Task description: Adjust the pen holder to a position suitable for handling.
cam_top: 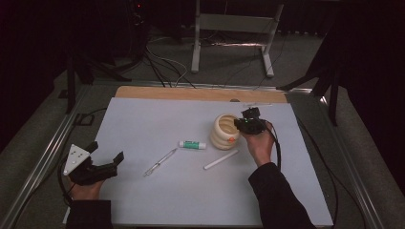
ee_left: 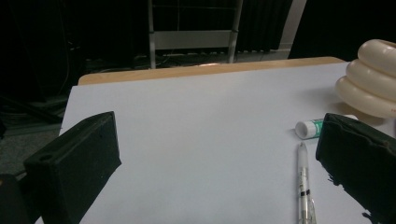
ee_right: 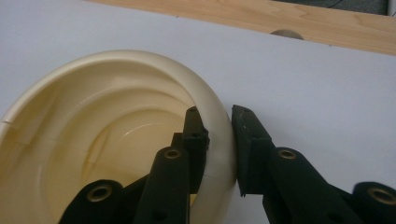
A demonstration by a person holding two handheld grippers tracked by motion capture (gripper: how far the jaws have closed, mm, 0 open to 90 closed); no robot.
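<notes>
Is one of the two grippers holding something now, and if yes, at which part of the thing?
The right gripper holds the cream ribbed pot by its rim, one jaw inside, one outside. The left gripper is open and holds nothing.

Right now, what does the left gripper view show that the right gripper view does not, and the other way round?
The left gripper view alone has the white glue stick with a green label, the clear plastic pen lying on the sheet, and the left gripper with its jaws wide apart.

The right gripper view alone looks into the hollow inside of the cream ribbed holder and shows the right gripper pinching its rim, one jaw inside, one outside.

Both show that holder, the white sheet and the wooden table edge.
</notes>
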